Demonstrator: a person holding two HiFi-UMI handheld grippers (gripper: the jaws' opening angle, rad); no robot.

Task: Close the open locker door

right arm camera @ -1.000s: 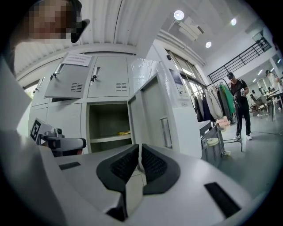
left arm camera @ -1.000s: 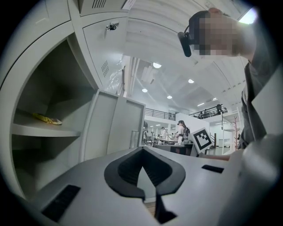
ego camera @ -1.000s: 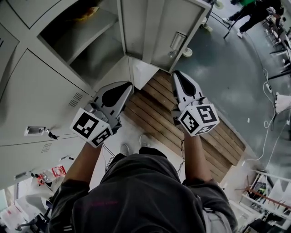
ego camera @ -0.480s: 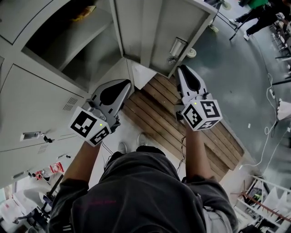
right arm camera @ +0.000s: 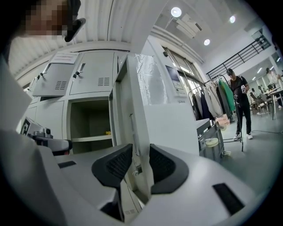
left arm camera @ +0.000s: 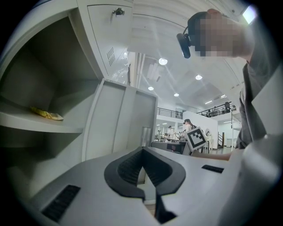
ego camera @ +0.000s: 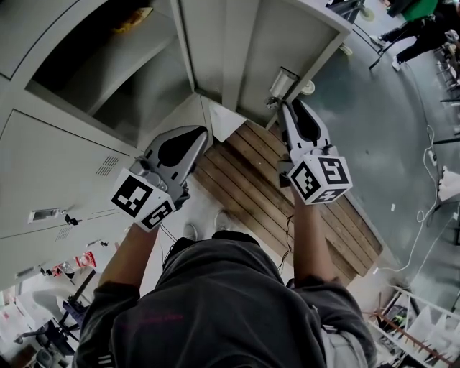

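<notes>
The grey metal locker door (ego camera: 287, 36) stands wide open. The right hand-held gripper (ego camera: 285, 108) is at the door's free edge. Its jaws have just been opening and stand apart, with that edge between them, not pressed. The left hand-held gripper (ego camera: 203, 131), jaws together, is near the door's hinge side. This seems to be the approach step. Next, the edge needs a pinch or a push toward the locker.

A: What kind of place is this, do you think?

B: A locker corner inside a big workshop hall. There is a bank of grey metal lockers (ego camera: 65, 172), a wooden slat platform (ego camera: 251, 176) in front of it, and a painted concrete floor (ego camera: 374, 129).

A: Why a hall?

B: The ceiling is high, with round lamps (right arm camera: 177, 12) and an upper gallery railing (right arm camera: 245, 53). A clothes rack (right arm camera: 216, 99) stands near, and people (left arm camera: 185, 126) are far behind.
</notes>
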